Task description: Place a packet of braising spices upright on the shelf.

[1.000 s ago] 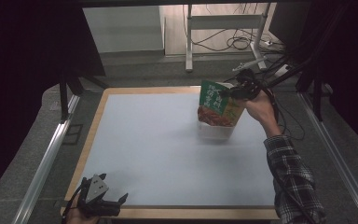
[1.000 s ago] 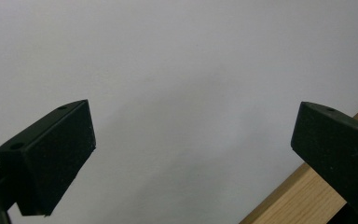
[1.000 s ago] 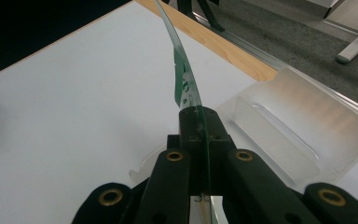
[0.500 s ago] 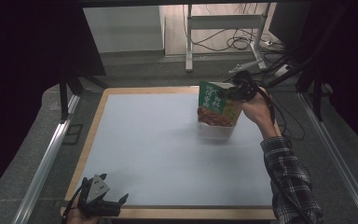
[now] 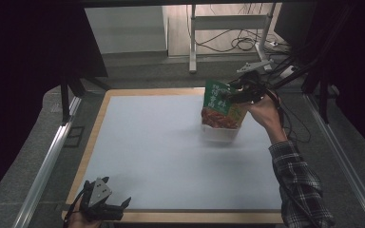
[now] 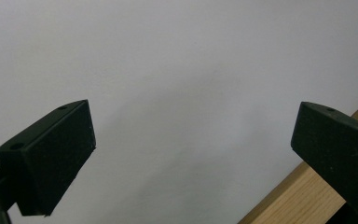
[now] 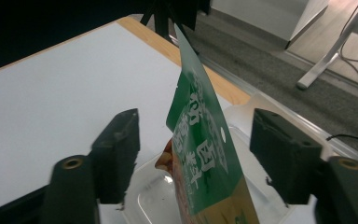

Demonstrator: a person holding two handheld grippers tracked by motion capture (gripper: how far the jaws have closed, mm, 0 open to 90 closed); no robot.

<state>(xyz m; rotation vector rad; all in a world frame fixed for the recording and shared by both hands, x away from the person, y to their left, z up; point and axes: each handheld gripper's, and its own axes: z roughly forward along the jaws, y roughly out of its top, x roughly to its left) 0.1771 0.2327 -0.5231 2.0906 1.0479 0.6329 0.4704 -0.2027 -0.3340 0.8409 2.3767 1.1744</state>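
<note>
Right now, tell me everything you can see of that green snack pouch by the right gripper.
The pouch is a flat, glossy packet: green top with white lettering, reddish food picture and tan band lower down. It stands upright in a clear plastic tray at the mat's far right. The right gripper has just been opening; the pouch's top is between its jaws, pads clear of it.

White table [image 5: 161, 156] top with a light wooden edge [image 5: 190, 217] along the near side and far corner. Grey floor [image 5: 38, 156] around it, a metal rail [image 5: 45, 164] on the left. Beyond the table: a white metal stand [image 5: 192, 42] with loose cables [image 5: 242, 43] on a wooden floor, and a pale panel [image 5: 126, 29] behind. Dark surroundings either side.
</note>
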